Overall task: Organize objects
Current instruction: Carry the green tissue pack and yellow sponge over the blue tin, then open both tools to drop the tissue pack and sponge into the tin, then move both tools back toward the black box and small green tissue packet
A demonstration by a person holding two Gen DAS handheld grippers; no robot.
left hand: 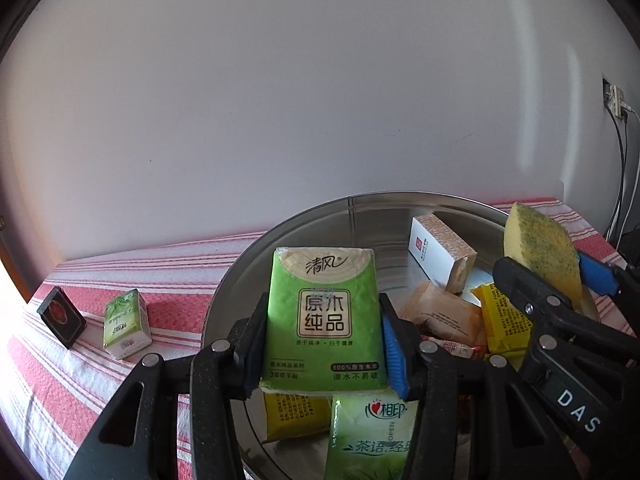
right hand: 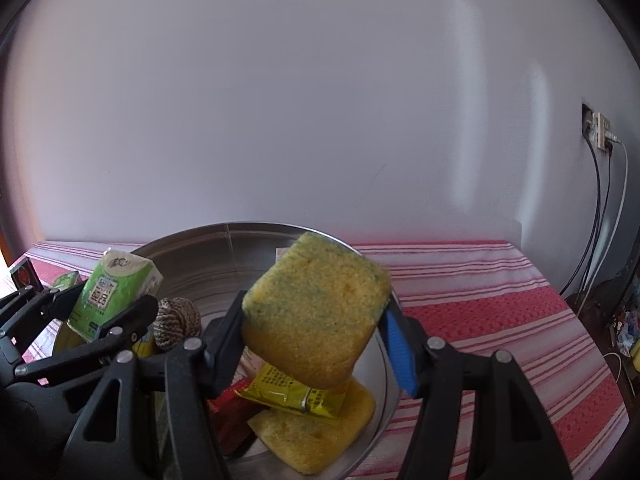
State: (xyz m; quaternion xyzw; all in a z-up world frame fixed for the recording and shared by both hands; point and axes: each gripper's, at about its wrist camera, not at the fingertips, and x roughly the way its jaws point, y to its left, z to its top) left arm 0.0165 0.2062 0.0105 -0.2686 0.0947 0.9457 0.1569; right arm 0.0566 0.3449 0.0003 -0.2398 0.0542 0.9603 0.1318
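Note:
My left gripper is shut on a green tissue pack and holds it above the steel basin. My right gripper is shut on a yellow-green sponge over the same basin; the sponge also shows in the left wrist view. In the basin lie a white box, a peach pack, yellow packets, another green tissue pack, a second sponge and a scouring ball.
The basin stands on a red-and-white striped cloth. A small green tissue pack and a dark box stand on the cloth at left. A white wall is behind. Cables hang from a socket at right.

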